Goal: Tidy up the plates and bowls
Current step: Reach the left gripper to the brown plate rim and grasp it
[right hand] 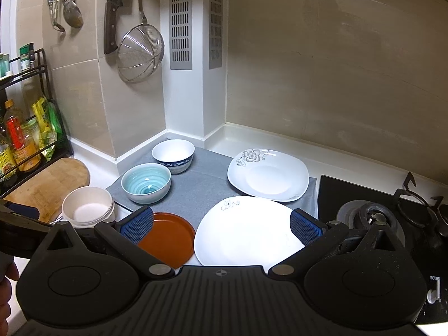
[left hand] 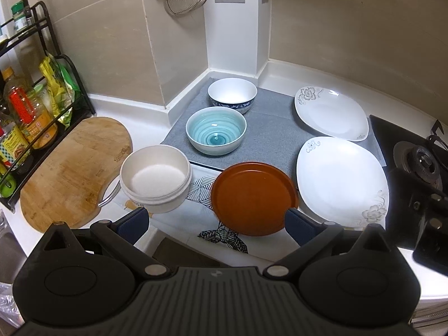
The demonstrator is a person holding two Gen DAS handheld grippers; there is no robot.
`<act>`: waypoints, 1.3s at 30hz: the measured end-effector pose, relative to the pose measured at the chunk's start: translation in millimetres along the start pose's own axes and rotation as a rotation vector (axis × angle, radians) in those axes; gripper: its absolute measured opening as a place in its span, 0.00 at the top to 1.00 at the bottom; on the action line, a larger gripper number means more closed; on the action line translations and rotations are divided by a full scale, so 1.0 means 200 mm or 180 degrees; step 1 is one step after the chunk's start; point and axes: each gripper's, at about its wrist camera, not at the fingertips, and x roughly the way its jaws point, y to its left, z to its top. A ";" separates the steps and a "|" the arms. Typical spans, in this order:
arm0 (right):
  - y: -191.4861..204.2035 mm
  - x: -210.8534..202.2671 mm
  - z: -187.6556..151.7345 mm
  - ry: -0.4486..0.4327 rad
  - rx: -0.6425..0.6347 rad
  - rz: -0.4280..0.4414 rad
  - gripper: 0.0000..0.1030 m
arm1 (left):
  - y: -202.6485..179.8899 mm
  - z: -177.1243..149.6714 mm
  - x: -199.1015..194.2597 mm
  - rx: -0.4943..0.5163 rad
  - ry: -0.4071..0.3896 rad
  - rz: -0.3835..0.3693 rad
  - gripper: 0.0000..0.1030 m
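left hand-held gripper (left hand: 217, 224): I see the jaws spread wide, nothing held; hovering over the bench (left hand: 282, 82) edge at the near rim of the brown plate (left hand: 253, 197).
white tub (left hand: 155, 177): just left of the brown plate, partly on the cutting board (left hand: 72, 168). Looks like light plastic; I'd pinch the rim wall.
teal bowl (left hand: 215, 130): behind the brown plate, on the grey mat (left hand: 274, 128). Glazed ceramic, probably slick and chippable; take the rim.
blue-band bowl (left hand: 232, 95): further behind, just beyond the teal bowl. Same handling.
brown plate: shallow, stiff; grip the raised lip.
near white plate (right hand: 249, 232): right of the brown plate, overhanging the mat. Likely heavy, fragile; edge grip only.
far white plate (right hand: 268, 175): behind it, on the mat.
right hand-held gripper (right hand: 221, 225): jaws wide apart, empty, above the near white plate.
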 end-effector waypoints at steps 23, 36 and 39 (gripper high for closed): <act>-0.08 0.32 0.03 0.0301 0.0131 0.0176 0.00 | 0.14 0.20 0.41 -0.0030 0.0342 -0.0160 0.00; -0.08 1.03 0.15 0.1041 -0.0323 0.0958 0.00 | 0.19 0.06 0.73 -0.0749 0.1115 -0.0618 0.00; 0.00 1.16 0.14 0.1233 -0.0512 0.1176 0.00 | 0.20 0.02 0.79 -0.0983 0.1194 -0.0605 0.00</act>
